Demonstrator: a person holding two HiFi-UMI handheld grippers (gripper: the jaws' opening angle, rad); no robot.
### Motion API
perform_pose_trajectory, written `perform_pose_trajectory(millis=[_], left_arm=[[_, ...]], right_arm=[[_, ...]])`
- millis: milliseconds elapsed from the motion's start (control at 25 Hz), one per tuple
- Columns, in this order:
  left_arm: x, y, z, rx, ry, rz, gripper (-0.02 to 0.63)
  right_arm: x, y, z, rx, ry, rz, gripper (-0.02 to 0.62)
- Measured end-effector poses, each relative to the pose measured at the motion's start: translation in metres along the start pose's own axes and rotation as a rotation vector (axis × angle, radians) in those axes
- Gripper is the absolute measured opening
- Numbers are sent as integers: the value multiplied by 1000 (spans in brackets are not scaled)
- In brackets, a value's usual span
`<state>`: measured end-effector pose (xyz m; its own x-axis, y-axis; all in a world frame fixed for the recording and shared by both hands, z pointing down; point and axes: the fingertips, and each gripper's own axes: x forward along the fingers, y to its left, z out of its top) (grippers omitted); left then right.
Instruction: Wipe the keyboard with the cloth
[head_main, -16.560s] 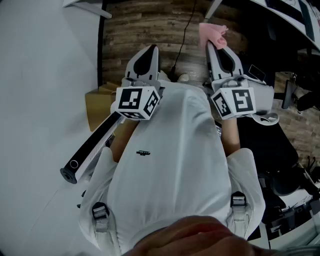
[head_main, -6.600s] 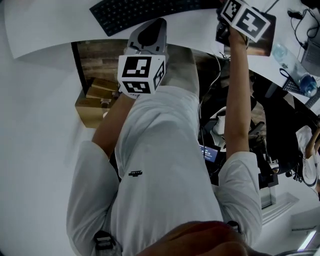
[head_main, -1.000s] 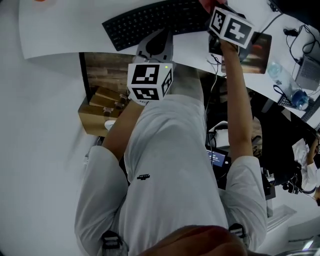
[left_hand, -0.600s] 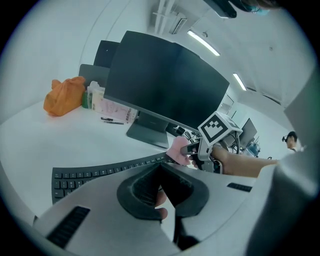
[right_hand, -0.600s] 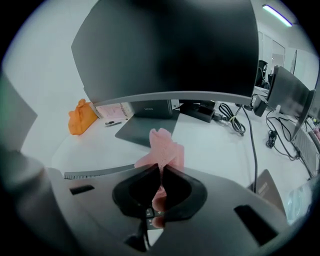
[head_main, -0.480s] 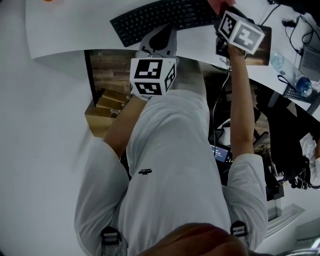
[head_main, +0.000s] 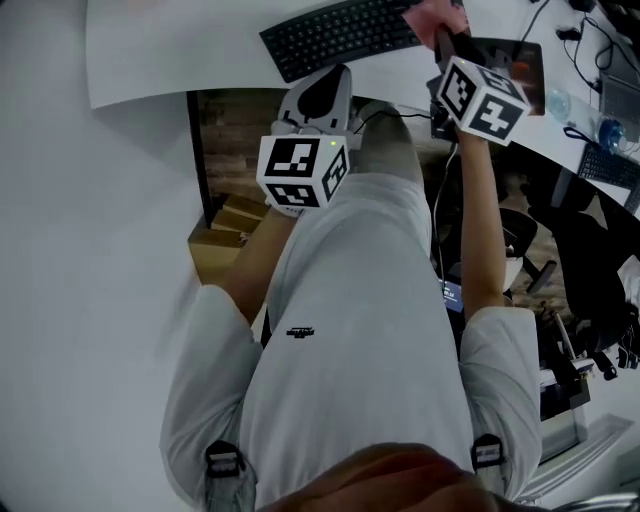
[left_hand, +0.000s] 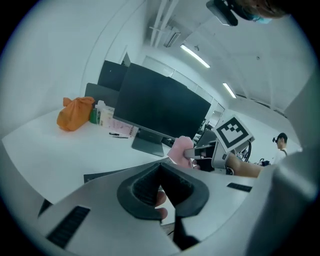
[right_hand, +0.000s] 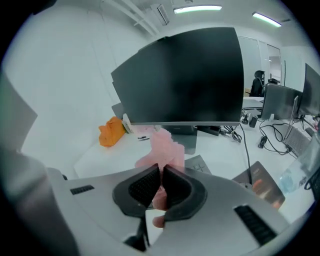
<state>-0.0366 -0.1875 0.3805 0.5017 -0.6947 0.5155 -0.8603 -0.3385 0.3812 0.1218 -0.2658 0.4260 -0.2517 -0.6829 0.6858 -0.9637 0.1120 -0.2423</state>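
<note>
The right tool (right_hand: 161, 176) has its jaws pressed together on the cloth (right_hand: 163, 149), with no gap between the dark ribbed pads (right_hand: 145, 186) at their tips. The cloth is pale pink and soft. It is bunched into a crumpled tuft that stands up past the jaw tips, and a small fold of it shows below the pads. In the left gripper view the cloth (left_hand: 180, 149) appears as a rounded pink wad at the end of the right tool (left_hand: 202, 150), right of the frame's centre and in front of the monitor's foot.

In the head view the right tool (head_main: 447, 42) reaches to the upper right of the frame. The cloth (head_main: 428, 12) is at the top edge there, over the right end of the keyboard (head_main: 338, 34). No view shows whether the cloth touches the keys.

The left tool (left_hand: 161, 171) has its jaws closed tip to tip with nothing held between them. In the head view the left tool (head_main: 328, 82) sits at upper centre, just below the near edge of the keyboard and apart from it.

The keyboard is black, flat and full-width. It lies slanted across the top of the head view on the white table (head_main: 170, 52).

Beyond the right tool stands a large dark monitor (right_hand: 186, 80), its screen unlit. An orange bag (right_hand: 111, 131) sits on the table at the monitor's left, in the left middle of that view. The same orange bag (left_hand: 75, 113) is at the left of the left gripper view, beside the monitor (left_hand: 161, 106).

In the head view, cardboard boxes (head_main: 226, 232) lie under the table edge at centre left.
</note>
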Motion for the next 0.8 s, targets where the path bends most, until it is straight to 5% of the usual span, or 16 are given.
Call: perform_pose_trajectory(millis=[800], left_arm=[[-127,-6,32,92,-124,-41,12]], right_arm=[[-152,116,2,-75,-269,109,25]])
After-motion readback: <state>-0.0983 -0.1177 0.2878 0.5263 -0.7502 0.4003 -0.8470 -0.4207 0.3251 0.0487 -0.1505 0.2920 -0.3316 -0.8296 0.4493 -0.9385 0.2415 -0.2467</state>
